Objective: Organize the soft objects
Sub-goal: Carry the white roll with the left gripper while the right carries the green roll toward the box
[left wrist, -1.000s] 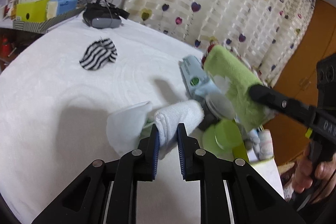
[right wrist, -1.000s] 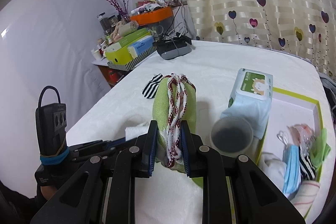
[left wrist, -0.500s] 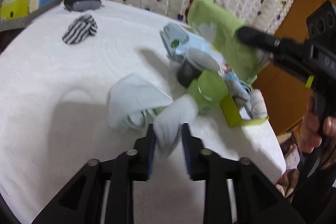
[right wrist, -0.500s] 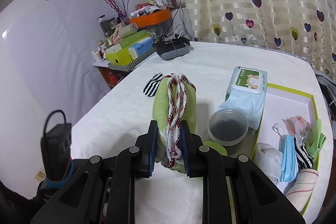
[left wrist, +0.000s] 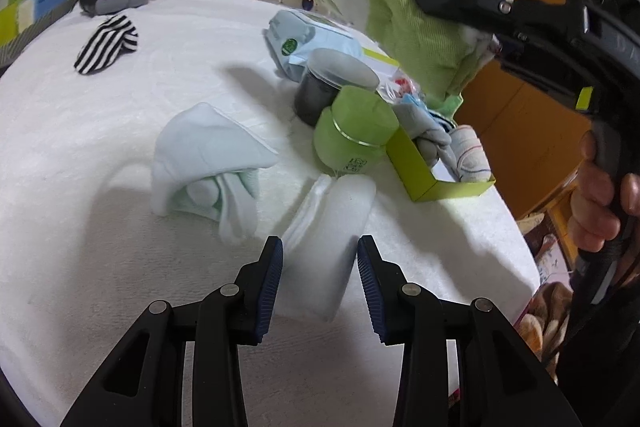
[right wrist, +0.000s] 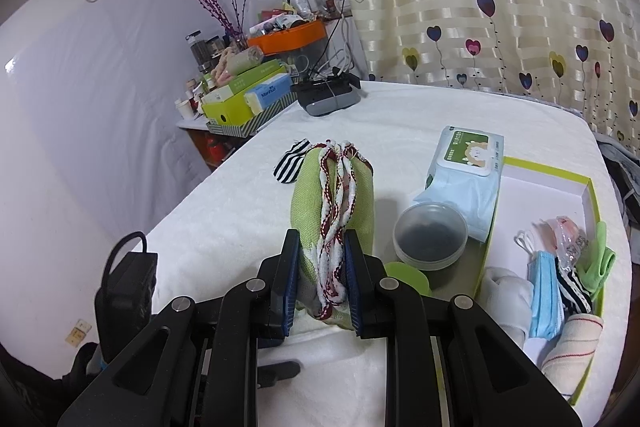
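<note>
left gripper (left wrist: 320, 279) with jaws opening, blue pads standing clear on both sides of a folded white cloth (left wrist: 324, 239) lying on the white bed cover (left wrist: 80, 155); no pad pressing on it, so released rather than held

long axis of the white cloth running straight away from the left gripper toward the green box (left wrist: 436, 171), far end stopping just short of a green round lid (left wrist: 356, 131) standing between cloth and box corner; just left of the cloth, a crumpled pale bundle (left wrist: 208, 163); farther from the box, well apart, a striped sock (left wrist: 106, 45)

right gripper (right wrist: 322, 277) clamped on a green cloth with red-and-white trim (right wrist: 334, 199), held up above the bed cover, near the open side of the green box (right wrist: 588, 195); right hand (left wrist: 604, 199) wrapped round the handle

in the box, at its near end: a white sock, a blue mask, a striped piece, a rolled striped cloth; far end bare; against the box's far left side, a wipes pack (right wrist: 466, 163) and a round clear tub (right wrist: 430, 233)

probably next: either the green cloth into the bare end of the box, the right gripper being the nearer one, or the left gripper on to the pale bundle; risk of knocking the green lid when reaching along the white cloth's axis
</note>
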The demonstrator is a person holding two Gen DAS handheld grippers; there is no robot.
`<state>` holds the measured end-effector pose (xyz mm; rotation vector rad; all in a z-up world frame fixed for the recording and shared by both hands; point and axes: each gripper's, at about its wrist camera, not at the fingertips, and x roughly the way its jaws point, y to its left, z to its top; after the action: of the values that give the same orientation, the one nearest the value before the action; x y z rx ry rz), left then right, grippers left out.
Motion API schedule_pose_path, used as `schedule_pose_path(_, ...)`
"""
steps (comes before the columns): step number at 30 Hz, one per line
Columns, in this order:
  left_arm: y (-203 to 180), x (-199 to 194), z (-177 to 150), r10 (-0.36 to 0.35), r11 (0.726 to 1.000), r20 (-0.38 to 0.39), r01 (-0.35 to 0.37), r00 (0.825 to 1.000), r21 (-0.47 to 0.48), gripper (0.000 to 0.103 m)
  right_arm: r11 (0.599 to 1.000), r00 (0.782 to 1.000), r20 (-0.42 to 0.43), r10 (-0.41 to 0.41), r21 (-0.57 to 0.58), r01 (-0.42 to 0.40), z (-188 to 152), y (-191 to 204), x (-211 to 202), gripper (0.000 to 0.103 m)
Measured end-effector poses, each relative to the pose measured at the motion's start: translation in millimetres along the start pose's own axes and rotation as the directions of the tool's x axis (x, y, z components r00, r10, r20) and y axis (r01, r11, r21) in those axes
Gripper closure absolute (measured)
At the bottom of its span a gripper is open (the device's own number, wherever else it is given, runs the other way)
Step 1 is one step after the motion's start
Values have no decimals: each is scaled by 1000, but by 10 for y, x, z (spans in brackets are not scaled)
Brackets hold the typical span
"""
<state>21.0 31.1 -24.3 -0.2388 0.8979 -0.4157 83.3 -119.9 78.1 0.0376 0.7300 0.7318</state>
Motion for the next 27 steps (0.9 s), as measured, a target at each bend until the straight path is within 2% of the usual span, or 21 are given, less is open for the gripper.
schedule_pose_path(5, -49, 115, 37, 55, 998, -11, -54, 998, 38, 58, 1000, 1000, 7, -1, -1, 1, -16, 7, -61, 81)
schedule_pose_path(9, -124, 203, 18, 119, 988, -18, -117, 993, 100, 58, 1000, 1000, 19, -6, 3, 6, -43, 1, -130, 81)
schedule_pose_path(10, -152, 202, 15, 136, 985, -14, -133, 991, 110, 59, 1000, 1000, 22, -8, 6, 8, -49, -8, -150, 81)
schedule_pose_path(12, -201, 193, 7, 149, 981, -5, -147, 989, 130, 80, 1000, 1000, 27, -12, 9, 12, -64, -25, -191, 81)
schedule_pose_path(14, -230, 164, -4, 153, 979, 8, -153, 988, 134, 85, 1000, 999, 33, -14, 11, 13, -79, -38, -228, 81)
schedule_pose_path(20, -342, -99, 58, 132, 984, 95, -142, 987, 107, 86, 1000, 999, 50, -16, 19, 15, -137, -72, -316, 81)
schedule_pose_path(27, -405, -353, 236, 149, 987, 189, -156, 971, 26, 86, 999, 995, 94, -33, 40, 30, -208, -169, -507, 81)
